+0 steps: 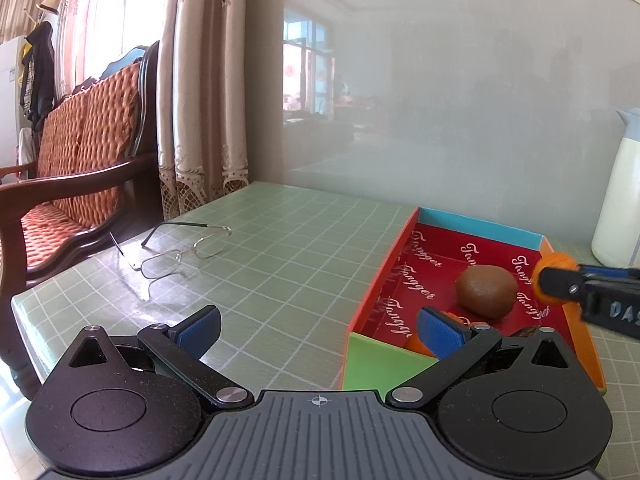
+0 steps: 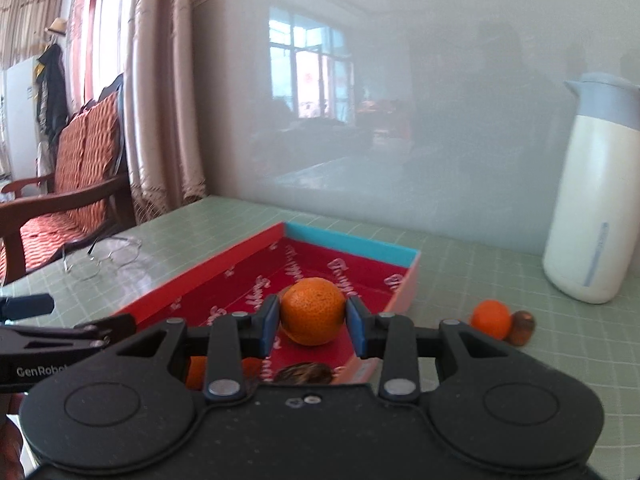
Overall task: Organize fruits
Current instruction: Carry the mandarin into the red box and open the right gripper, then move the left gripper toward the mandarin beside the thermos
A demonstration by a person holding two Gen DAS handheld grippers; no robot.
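Green squared cloth is spread over the table (image 2: 480, 264), where a red box (image 2: 224, 272) with a blue end wall is set, with glasses (image 1: 176, 248) to its left and a white jug (image 2: 592, 208) to its right. An orange (image 2: 313, 310) is pinched between the pads of the right gripper (image 2: 312, 322) above the box, while the left gripper (image 1: 316, 330) is spread wide with nothing in it. A kiwi (image 1: 486, 291) is seen inside the box, and another orange (image 2: 491, 319) and a brown fruit (image 2: 523, 327) are left on the table beside it.
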